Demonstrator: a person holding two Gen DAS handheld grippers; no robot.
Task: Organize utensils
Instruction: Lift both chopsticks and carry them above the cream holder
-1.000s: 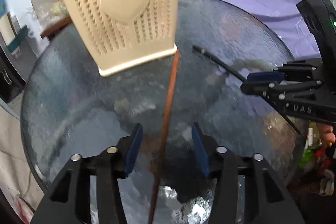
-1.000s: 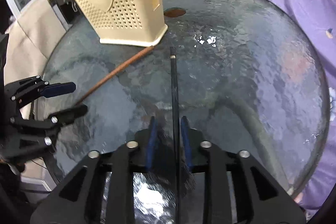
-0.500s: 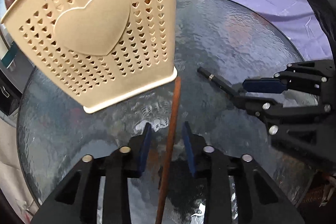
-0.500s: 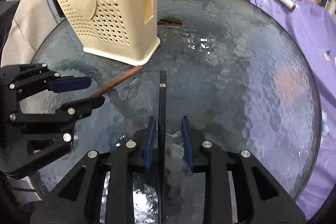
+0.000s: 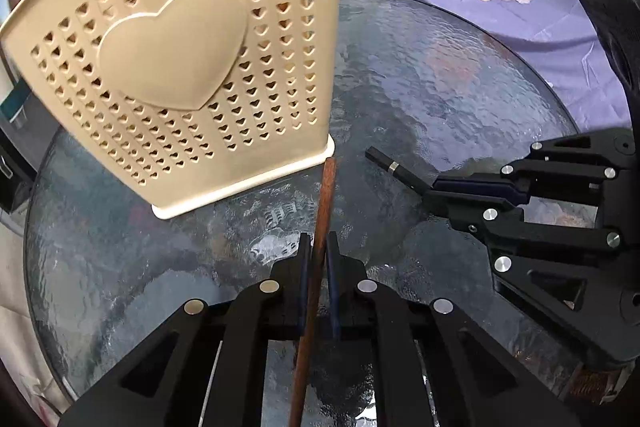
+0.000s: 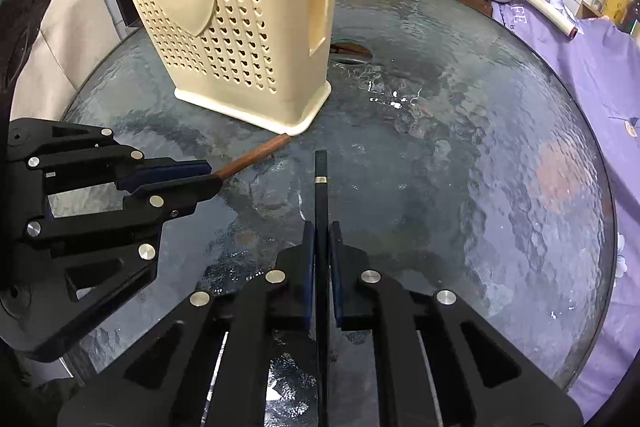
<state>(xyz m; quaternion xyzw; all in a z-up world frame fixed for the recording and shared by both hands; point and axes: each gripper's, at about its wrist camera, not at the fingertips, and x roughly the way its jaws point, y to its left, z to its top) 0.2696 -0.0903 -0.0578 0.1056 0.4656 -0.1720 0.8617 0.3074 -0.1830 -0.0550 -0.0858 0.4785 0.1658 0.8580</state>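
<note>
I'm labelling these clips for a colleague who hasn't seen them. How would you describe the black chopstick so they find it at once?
On the round glass table, look in front of the cream plastic utensil holder with heart-shaped holes. The black chopstick sticks forward from the shut right gripper. Unlike the reddish-brown wooden chopstick in the left gripper, it is black with a thin metal ring near its end.

Brown wooden chopstick (image 5: pixel 325 195), flat on the glass table (image 5: pixel 440 75), far end just short of the holder's base corner, clamped in the left gripper (image 5: pixel 317 247). Black chopstick (image 6: pixel 321 187) with a silver band, alongside, clamped in the right gripper (image 6: pixel 321 239). Cream heart-perforated utensil holder (image 6: pixel 224 27) upright.
</note>
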